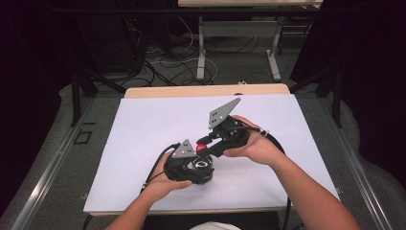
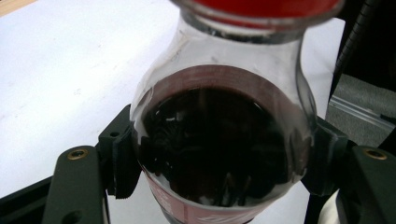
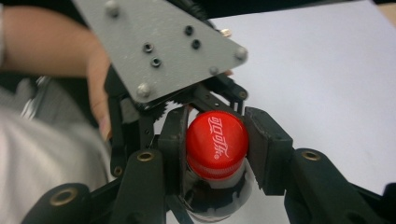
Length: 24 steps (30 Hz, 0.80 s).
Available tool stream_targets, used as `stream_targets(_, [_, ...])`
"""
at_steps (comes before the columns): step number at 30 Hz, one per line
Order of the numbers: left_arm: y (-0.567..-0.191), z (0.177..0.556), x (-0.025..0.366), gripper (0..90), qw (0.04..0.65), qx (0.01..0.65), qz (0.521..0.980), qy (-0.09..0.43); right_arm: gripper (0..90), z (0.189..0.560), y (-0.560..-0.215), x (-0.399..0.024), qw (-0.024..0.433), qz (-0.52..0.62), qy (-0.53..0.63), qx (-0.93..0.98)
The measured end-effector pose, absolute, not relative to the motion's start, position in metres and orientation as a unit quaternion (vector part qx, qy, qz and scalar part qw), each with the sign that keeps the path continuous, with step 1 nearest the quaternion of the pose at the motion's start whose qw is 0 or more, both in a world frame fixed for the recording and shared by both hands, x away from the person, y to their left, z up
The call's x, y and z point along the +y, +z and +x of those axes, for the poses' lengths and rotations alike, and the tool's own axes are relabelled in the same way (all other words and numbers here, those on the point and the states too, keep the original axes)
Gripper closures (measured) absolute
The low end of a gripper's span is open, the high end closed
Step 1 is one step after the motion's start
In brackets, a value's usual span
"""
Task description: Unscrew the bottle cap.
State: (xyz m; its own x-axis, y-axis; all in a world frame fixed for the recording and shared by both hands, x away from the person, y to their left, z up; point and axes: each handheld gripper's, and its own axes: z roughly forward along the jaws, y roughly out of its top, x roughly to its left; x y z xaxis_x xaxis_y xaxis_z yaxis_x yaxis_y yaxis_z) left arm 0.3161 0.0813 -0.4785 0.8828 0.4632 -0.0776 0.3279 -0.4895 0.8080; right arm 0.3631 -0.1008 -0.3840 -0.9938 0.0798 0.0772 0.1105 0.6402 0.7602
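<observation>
left hand-held gripper (image 2: 219, 186) clamps bottle (image 2: 219, 154) | right hand-held gripper (image 3: 215, 144) grips red cap (image 3: 216, 142)

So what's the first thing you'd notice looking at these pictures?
The bright red cap grabs the eye first, squeezed between the jaws of the right tool. Below it, the left tool clamps the clear bottle of dark drink around its body. Both are held by the person's hands over the middle of the white table.
</observation>
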Motion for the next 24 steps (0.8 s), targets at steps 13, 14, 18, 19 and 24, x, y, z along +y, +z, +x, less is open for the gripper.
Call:
stream_targets(13, [-0.477, 0.319, 0.084, 29.9, 0.455, 0.235, 0.855, 0.077, 43.6, 0.355, -0.377, -0.102, -0.028, -0.088, -0.444, -0.891])
stream_targets(14, [-0.477, 0.319, 0.084, 30.0, 0.456, 0.237, 0.854, 0.079, 43.6, 0.353, -0.376, -0.102, -0.037, -0.100, -0.442, -0.891])
stream_targets(18, [-0.476, 0.319, 0.085, 29.9, 0.455, 0.241, 0.853, 0.081, 43.8, 0.342, -0.375, -0.099, -0.060, -0.152, -0.433, -0.886])
stream_targets(19, [-0.476, 0.319, 0.085, 30.0, 0.451, 0.239, 0.856, 0.078, 44.2, 0.338, -0.375, -0.098, -0.067, -0.167, -0.431, -0.884])
stream_targets(24, [-0.477, 0.319, 0.083, 30.0, 0.455, 0.247, 0.852, 0.082, 47.4, 0.328, -0.376, -0.093, -0.087, -0.234, -0.416, -0.874])
